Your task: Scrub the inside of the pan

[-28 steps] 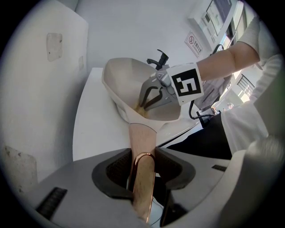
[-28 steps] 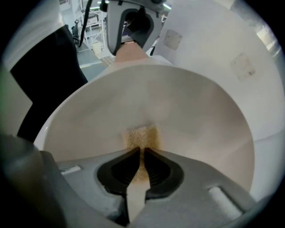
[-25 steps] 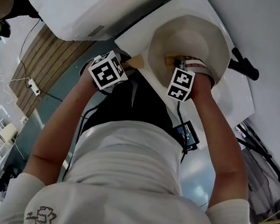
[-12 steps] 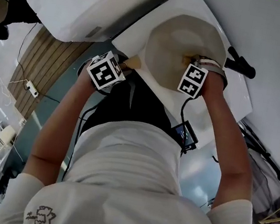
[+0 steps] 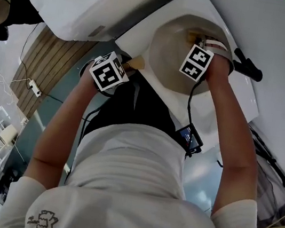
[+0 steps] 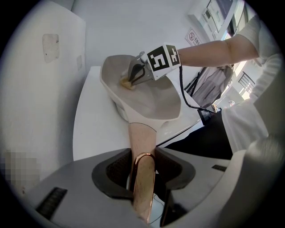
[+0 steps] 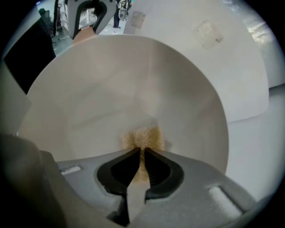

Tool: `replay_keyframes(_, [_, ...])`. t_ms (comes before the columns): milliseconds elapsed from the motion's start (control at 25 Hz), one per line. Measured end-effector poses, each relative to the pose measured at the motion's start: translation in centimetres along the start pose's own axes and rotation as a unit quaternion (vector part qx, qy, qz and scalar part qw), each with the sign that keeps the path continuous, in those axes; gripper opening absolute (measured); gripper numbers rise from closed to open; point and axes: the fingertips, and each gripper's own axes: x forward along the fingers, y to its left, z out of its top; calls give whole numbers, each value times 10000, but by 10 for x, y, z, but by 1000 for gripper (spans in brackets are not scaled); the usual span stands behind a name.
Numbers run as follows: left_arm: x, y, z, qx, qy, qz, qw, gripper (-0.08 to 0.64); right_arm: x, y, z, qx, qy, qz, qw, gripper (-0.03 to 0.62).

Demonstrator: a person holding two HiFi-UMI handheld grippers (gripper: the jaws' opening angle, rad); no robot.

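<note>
A cream pan (image 5: pixel 166 50) rests on the white counter (image 5: pixel 237 99). My left gripper (image 5: pixel 132 63) is shut on the pan handle (image 6: pixel 141 138), whose copper-rimmed end (image 6: pixel 143 178) sticks back between the jaws. My right gripper (image 5: pixel 196 39) reaches inside the pan at its far side, shut on a yellow sponge (image 7: pixel 143 137) that presses against the pan's inner wall (image 7: pixel 133 80). In the left gripper view the right gripper (image 6: pixel 132 81) and the sponge (image 6: pixel 125 83) are near the pan's far rim. The left gripper (image 7: pixel 91 13) shows at the top of the right gripper view.
A black object (image 5: pixel 248 66) lies on the counter just right of the pan. A large white box (image 5: pixel 69 1) stands to the far left of the counter. A small black device (image 5: pixel 190 137) hangs on a cable at the counter's near edge.
My right gripper has slid the sponge from the pan's middle to its right side and then to its far wall. The left gripper holds the handle still.
</note>
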Motion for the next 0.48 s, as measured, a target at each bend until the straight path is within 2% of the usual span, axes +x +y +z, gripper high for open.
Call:
replay_keyframes(240, [0,0,-1,-3,16,60,10000,158,-7,15,42,-56,-582,146,9982,37])
replay_keyframes(480, [2,-1,-1,16,39,67,10000,158,-17,58,56,-69,-936,537,9941,37])
